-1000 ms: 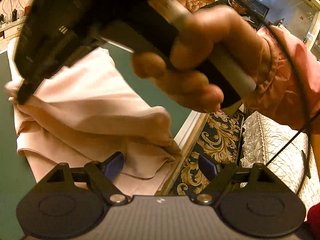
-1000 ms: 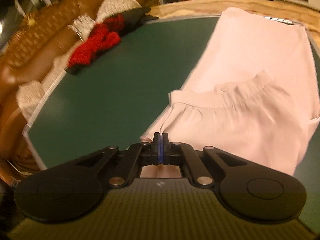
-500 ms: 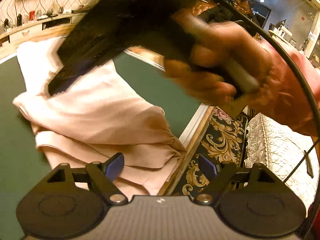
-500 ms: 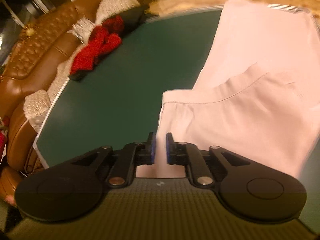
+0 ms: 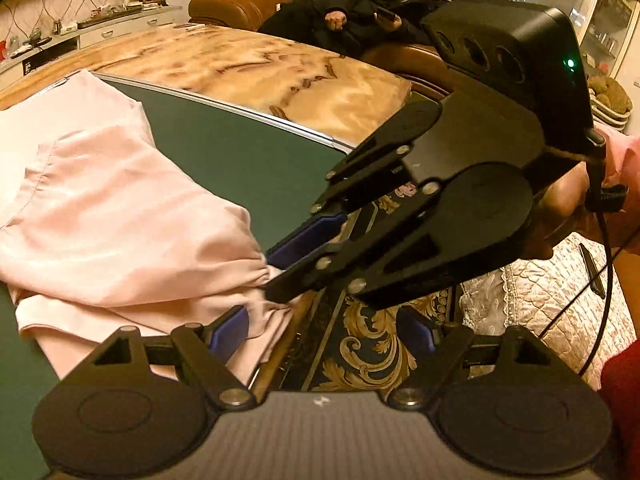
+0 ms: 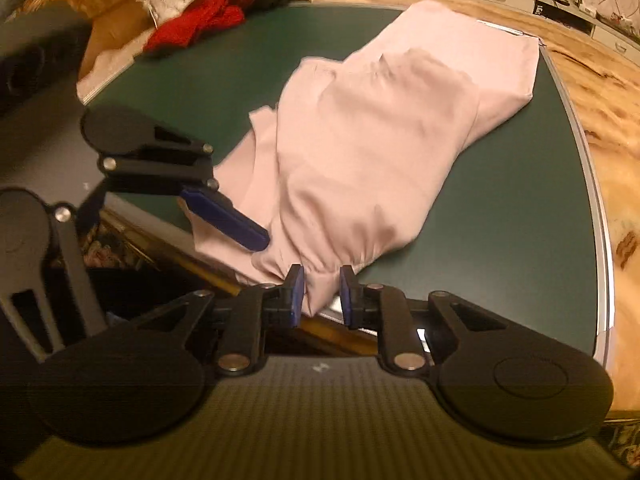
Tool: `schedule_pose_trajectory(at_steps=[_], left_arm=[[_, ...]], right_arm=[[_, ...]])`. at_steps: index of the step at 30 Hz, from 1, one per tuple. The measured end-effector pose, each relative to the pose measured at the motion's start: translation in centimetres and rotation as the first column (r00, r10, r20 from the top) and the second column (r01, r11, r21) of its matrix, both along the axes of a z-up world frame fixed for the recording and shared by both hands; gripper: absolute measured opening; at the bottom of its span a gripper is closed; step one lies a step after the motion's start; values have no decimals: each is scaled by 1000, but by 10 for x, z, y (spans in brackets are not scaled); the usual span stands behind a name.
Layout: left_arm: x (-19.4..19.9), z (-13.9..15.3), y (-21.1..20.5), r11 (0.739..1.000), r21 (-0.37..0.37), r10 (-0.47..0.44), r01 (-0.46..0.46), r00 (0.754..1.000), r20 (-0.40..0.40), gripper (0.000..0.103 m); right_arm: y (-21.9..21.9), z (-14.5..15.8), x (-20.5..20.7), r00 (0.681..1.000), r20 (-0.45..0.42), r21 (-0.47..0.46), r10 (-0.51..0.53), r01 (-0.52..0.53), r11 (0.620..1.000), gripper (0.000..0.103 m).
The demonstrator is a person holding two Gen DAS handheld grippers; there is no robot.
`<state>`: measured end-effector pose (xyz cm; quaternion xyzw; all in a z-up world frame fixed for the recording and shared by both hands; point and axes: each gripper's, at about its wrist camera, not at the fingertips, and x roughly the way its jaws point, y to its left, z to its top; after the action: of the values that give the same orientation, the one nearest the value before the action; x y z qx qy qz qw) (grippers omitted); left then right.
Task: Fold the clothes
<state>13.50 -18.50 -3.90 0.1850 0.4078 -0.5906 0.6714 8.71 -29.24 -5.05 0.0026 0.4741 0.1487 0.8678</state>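
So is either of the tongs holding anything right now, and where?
The right tongs have a bunched near edge of the pink garment between their fingers, though a gap shows, so a firm grip cannot be told. The left tongs are open, holding nothing.

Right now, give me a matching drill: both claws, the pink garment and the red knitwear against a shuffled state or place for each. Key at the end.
Column 1
1. left claw
2. right claw
3. pink garment
4. red knitwear

Column 2
A. heaped at the far edge of the green table
B. cloth bunched between its pads
C. wide open, nothing between its pads
D. lying across the table, partly folded over itself

Pairs: 1-C, 2-B, 3-D, 4-A
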Motion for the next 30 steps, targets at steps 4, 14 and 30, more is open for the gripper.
schedule_pose_trajectory(at_steps=[4,14,30], left_arm=[[11,-12,-12,1000,16,-11,11,1000,0,85],[20,-21,-26,1000,18,-8,9,1000,-22,85],[12,-1,-1,1000,11,21,-22,999,37,86]], right_arm=[[-2,-2,1,1000,8,-6,-21,21,1000,14],[-1,7,-19,998,53,43,43,-45,998,8],[-81,10,75,995,-29,292,-97,101,951,33]])
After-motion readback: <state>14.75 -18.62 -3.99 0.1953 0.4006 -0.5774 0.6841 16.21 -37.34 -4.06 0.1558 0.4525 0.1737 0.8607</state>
